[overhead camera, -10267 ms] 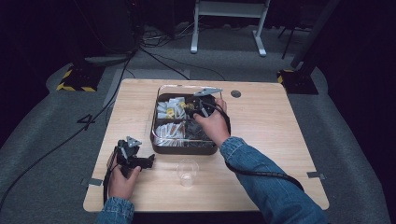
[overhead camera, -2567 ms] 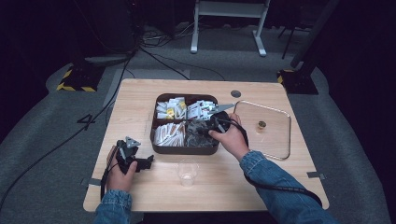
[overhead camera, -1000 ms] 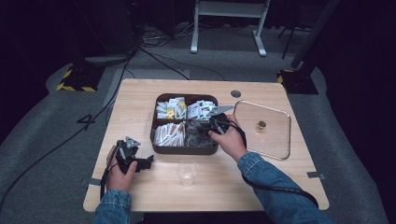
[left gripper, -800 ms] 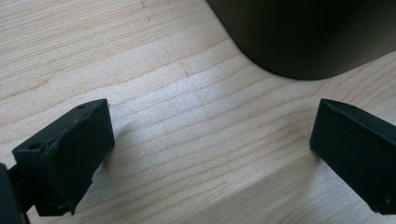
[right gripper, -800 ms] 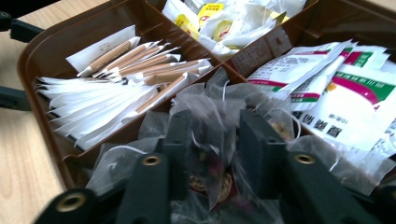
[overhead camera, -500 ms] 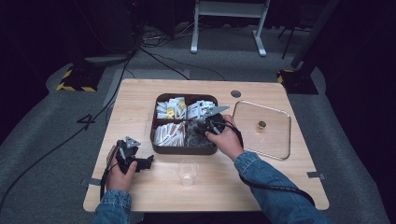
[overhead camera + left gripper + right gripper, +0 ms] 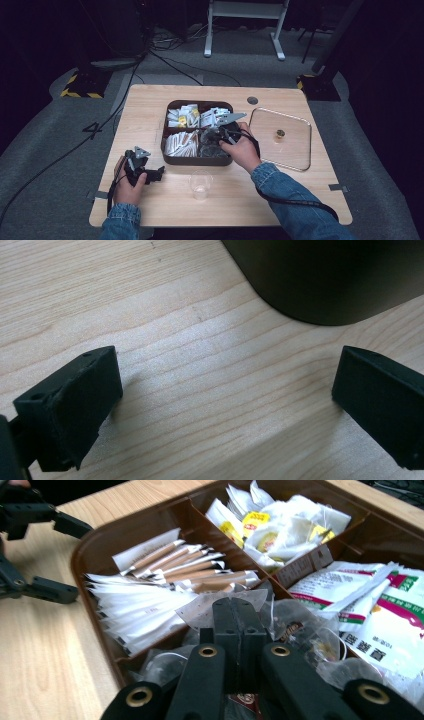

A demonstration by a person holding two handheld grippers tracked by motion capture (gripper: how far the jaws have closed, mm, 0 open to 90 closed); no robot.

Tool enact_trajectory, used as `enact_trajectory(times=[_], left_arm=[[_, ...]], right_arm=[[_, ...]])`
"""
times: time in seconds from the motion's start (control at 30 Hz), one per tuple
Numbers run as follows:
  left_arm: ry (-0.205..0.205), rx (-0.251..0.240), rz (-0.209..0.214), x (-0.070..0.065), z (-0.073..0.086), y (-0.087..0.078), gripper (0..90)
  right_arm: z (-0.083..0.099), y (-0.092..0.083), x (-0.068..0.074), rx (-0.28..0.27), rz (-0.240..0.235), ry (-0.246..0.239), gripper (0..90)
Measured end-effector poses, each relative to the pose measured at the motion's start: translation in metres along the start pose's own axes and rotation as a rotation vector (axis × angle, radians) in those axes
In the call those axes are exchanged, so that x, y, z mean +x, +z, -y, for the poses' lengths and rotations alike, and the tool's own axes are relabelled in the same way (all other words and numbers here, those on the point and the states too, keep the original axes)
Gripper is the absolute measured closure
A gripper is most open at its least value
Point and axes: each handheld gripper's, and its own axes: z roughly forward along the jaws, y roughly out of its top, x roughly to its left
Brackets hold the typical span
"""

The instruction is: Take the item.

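— Reaching into the brown tray (image 7: 169,150), the right gripper (image 7: 233,611) has just been closing; its jaws now meet on a clear tea-bag sachet (image 7: 220,606) in the near right compartment, pinching its top edge so it can lift free of the heap.

— And the left gripper (image 7: 141,167)?

— It rests on the table (image 7: 200,390) just beside the tray's corner, jaws wide apart, nothing between them. Out of the way, I'd guess.

— Why is the clear lid (image 7: 292,157) set off to the right?

— So the compartments are open. A small plastic cup (image 7: 200,185) waits in front, likely for the sachet.

— The room?

— Pale wood tabletop, grey carpet, dark surroundings, cables on the floor.
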Motion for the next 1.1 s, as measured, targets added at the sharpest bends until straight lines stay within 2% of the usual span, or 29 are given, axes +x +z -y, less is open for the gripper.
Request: enact_trajectory(times=[0.43, 0.67, 1.1], left_arm=[[0.002, -0.001, 0.003, 0.000, 0.000, 0.000, 0.1], [0.002, -0.001, 0.006, 0.001, -0.001, 0.001, 0.1], [0.002, 0.000, 0.007, 0.001, -0.001, 0.001, 0.1]], right_arm=[[-0.010, -0.020, 0.013, -0.050, -0.038, -0.013, 90.0], [-0.015, -0.042, 0.029, -0.086, -0.082, -0.030, 90.0], [-0.015, -0.071, 0.054, -0.105, -0.145, -0.061, 90.0]])
